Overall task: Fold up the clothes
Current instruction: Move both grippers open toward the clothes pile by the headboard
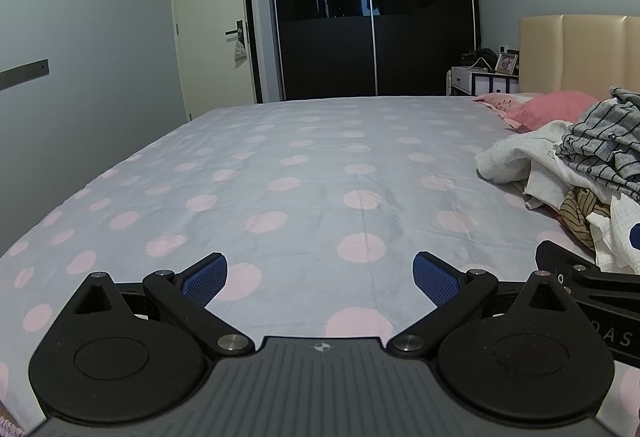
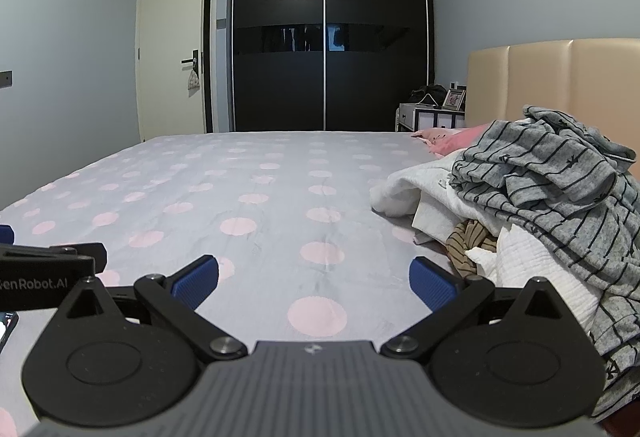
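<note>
A pile of unfolded clothes (image 2: 532, 205) lies on the right side of the bed: a grey striped garment (image 2: 560, 173) on top, white pieces (image 2: 404, 185) and a brown striped one (image 2: 468, 245) beneath. The pile also shows in the left wrist view (image 1: 580, 165). My left gripper (image 1: 320, 279) is open and empty, low over the bedsheet. My right gripper (image 2: 314, 277) is open and empty, just left of the pile. Each gripper shows at the edge of the other's view: the left gripper (image 2: 44, 269) and the right gripper (image 1: 588, 285).
The bed carries a grey sheet with pink dots (image 1: 300, 177). Pink pillows (image 1: 552, 107) and a beige headboard (image 2: 560, 85) are at the right. A dark wardrobe (image 1: 372, 5), a door (image 1: 212, 29) and a nightstand (image 1: 480, 79) stand beyond the bed. A phone (image 2: 6, 327) lies at the left.
</note>
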Available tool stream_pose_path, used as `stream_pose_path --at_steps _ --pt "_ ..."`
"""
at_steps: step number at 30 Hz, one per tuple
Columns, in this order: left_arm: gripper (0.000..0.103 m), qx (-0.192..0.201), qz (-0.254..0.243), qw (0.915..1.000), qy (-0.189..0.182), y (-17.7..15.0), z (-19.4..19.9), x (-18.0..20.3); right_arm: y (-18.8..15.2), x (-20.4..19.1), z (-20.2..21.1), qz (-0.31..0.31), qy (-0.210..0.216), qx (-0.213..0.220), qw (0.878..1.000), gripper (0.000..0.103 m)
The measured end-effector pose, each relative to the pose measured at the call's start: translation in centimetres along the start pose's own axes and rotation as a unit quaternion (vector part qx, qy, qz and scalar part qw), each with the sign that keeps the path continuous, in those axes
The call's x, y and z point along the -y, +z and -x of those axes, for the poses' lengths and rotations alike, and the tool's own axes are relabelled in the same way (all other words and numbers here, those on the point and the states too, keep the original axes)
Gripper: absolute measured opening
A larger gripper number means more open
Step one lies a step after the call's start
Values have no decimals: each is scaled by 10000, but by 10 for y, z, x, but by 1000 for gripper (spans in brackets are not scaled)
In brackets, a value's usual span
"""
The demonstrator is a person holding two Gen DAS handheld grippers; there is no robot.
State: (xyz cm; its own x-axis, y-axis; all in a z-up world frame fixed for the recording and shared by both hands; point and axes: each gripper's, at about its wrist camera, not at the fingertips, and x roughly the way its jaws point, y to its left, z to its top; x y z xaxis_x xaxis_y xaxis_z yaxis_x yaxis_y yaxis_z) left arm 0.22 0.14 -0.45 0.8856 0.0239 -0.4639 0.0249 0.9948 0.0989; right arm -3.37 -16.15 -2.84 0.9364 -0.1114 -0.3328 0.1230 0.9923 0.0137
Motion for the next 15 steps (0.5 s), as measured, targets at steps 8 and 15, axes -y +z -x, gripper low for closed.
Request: stream_pose_path --at_steps 8,15 --pt "102 -34 -70 10000 15 -2 0 1 0 1 0 -7 -9 -50 10000 103" --pt "102 -85 -120 9999 51 -4 -2 4 0 2 1 -19 -8 -88 10000 103"
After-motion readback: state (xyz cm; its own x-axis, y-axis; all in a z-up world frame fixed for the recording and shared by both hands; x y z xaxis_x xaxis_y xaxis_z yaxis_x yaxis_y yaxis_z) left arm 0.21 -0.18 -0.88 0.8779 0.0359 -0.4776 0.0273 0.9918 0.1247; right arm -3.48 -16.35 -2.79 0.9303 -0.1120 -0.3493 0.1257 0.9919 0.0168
